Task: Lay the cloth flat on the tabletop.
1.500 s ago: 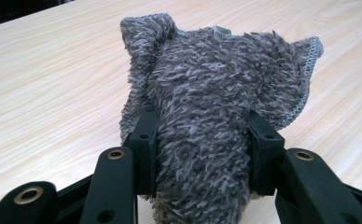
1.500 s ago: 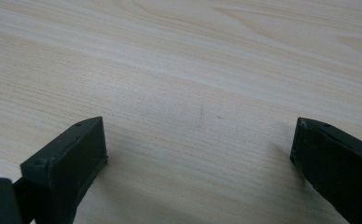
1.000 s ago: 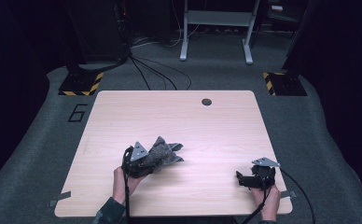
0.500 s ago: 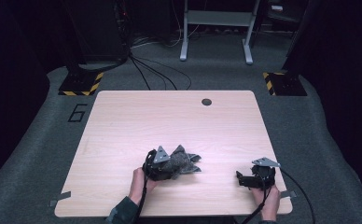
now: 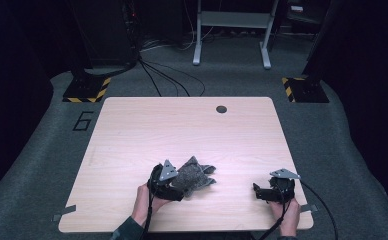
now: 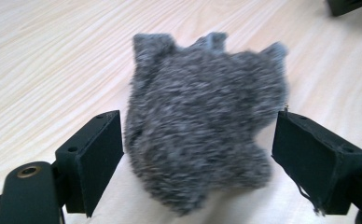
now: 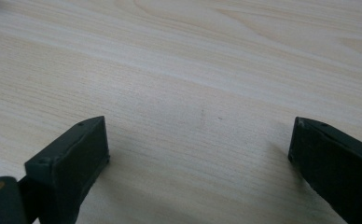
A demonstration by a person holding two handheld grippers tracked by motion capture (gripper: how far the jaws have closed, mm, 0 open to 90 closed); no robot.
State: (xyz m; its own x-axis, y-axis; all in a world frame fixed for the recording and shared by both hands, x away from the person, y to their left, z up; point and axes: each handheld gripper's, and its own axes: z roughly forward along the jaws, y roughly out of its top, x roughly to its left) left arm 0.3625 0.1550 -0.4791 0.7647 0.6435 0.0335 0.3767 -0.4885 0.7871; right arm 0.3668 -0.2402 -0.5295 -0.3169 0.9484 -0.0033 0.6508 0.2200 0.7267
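Note:
A grey fuzzy cloth lies crumpled on the wooden table, near its front edge. My left gripper is at the cloth's left side, low over the table. In the left gripper view the cloth sits between the jaws. The left gripper has just been opening, and a gap shows between the cloth and the right-hand jaw, so the pads do not press on it. My right gripper rests near the table's front right corner. It stands open over bare wood with nothing between the jaws.
A small dark round hole sits near the table's far edge. Grey floor surrounds the table, with cables and a metal stand beyond it. The front table edge lies just below both hands.
My left hand has carried the cloth to the right and slightly nearer the front edge. Its jaws now stand wider around the cloth. The right hand has not moved.

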